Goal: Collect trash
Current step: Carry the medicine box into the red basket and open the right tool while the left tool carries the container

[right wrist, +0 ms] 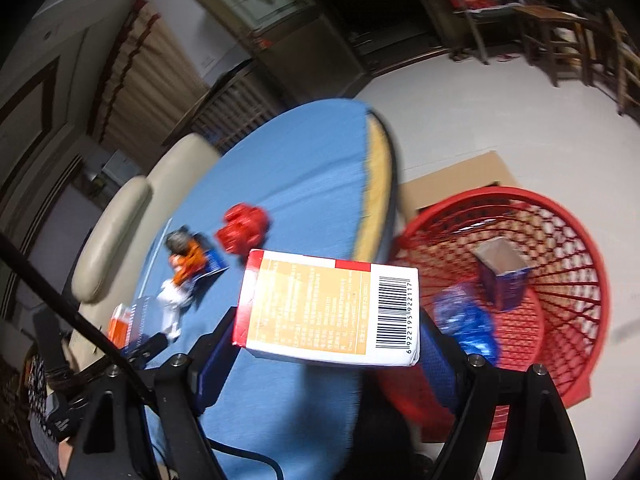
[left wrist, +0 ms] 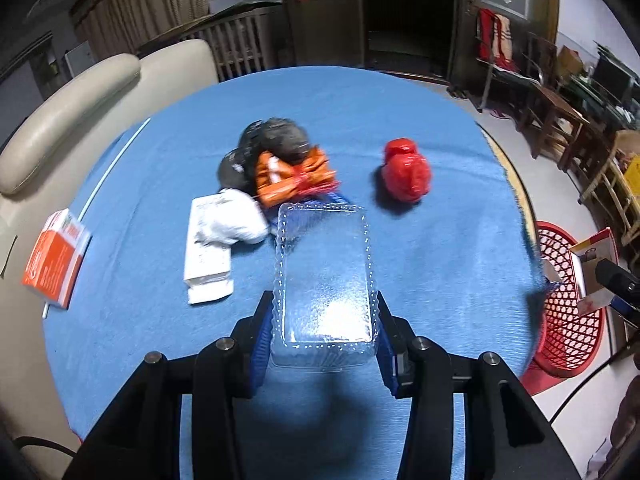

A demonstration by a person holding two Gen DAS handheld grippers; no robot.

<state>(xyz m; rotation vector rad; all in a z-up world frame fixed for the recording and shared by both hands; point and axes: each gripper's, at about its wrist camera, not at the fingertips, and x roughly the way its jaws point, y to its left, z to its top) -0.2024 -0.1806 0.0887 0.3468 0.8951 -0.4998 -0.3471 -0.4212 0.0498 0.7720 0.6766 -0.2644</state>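
Note:
My left gripper (left wrist: 324, 320) is shut on a clear plastic tray (left wrist: 325, 276), held above the blue tablecloth (left wrist: 432, 256). Beyond it on the cloth lie crumpled white paper (left wrist: 224, 224), an orange wrapper (left wrist: 294, 178), a dark crumpled lump (left wrist: 276, 140) and a red crumpled ball (left wrist: 406, 170). An orange box (left wrist: 54, 258) rests at the left edge. My right gripper (right wrist: 328, 322) is shut on an orange-and-white carton (right wrist: 320, 312) with a barcode, held over the table's edge beside the red mesh basket (right wrist: 560, 240). The basket holds a small blue box (right wrist: 502, 272) and a blue wrapper (right wrist: 464, 320).
A cream sofa (left wrist: 80, 96) curves behind the table on the left. The red basket (left wrist: 568, 304) stands on the floor by the table's right rim, on flat cardboard (right wrist: 456, 180). Wooden chairs (left wrist: 560, 116) line the far right.

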